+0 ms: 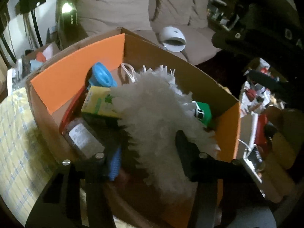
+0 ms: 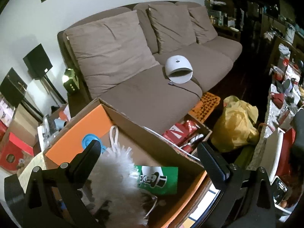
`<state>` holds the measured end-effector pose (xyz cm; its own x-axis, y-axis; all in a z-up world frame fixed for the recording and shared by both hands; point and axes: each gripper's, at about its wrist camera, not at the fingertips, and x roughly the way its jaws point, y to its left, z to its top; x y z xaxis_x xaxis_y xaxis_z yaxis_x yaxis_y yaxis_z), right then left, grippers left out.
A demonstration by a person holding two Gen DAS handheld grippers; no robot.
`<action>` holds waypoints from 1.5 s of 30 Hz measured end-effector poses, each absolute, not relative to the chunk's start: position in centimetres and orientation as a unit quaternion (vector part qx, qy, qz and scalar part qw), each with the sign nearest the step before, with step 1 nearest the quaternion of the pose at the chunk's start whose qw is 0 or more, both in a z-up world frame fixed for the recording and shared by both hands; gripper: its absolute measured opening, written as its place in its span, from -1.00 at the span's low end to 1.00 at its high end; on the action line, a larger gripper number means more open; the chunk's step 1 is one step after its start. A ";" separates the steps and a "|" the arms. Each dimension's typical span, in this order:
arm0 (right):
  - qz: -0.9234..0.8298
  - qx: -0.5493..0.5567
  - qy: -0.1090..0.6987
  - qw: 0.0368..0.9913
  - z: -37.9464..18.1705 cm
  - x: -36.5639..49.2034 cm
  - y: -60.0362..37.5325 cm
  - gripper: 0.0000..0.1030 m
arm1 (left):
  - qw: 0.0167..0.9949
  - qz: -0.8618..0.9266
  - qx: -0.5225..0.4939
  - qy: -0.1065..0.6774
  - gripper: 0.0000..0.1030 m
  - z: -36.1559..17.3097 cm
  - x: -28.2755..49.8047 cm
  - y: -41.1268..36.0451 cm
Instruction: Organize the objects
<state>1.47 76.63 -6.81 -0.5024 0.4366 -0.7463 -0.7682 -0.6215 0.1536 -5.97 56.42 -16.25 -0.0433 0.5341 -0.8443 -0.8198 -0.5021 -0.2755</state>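
While my left tool (image 1: 146, 157) pinches the white fluffy duster (image 1: 152, 114) over the cardboard box (image 1: 190, 64), right tool (image 2: 150, 152) spread at its three o'clock, I judge it light, soft, best gripped low.

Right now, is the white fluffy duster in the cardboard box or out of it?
In. The white duster lies inside the cardboard box, over a green packet.
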 end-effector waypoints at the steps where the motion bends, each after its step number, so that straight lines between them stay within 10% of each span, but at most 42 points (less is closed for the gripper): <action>1: 0.834 -0.343 0.241 0.360 -6.8 1.4 76.6 0.98 | 0.477 0.713 -0.495 0.136 -0.05 -15.9 -6.2 55.7; 22: 0.905 -0.229 0.214 0.289 -1.3 3.7 72.7 0.91 | 0.195 0.944 -0.262 -0.050 -0.05 -5.4 -12.1 28.1; 25: 0.915 -0.223 0.195 0.275 -0.3 3.6 71.4 0.48 | 0.178 0.951 -0.251 -0.046 -0.05 -4.5 -12.5 26.1; 30: 0.925 -0.235 0.163 0.250 -0.1 2.2 69.2 -0.85 | 0.159 0.957 -0.238 -0.033 -0.43 -3.8 -12.2 23.9; 35: 0.932 -0.230 0.126 0.251 -0.1 1.3 67.1 -0.89 | 0.137 0.959 -0.246 -0.041 -0.82 -4.0 -12.4 20.9; 45: 0.938 -0.225 0.078 0.252 0.3 0.9 64.8 -0.86 | 0.114 0.960 -0.249 -0.063 -0.92 -2.7 -12.5 16.0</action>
<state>0.91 64.84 0.33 -0.7711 0.4383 -0.4619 -0.5088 -0.8602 0.0333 -12.47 16.00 -2.73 -0.8496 0.2501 -0.4643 -0.1874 -0.9661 -0.1775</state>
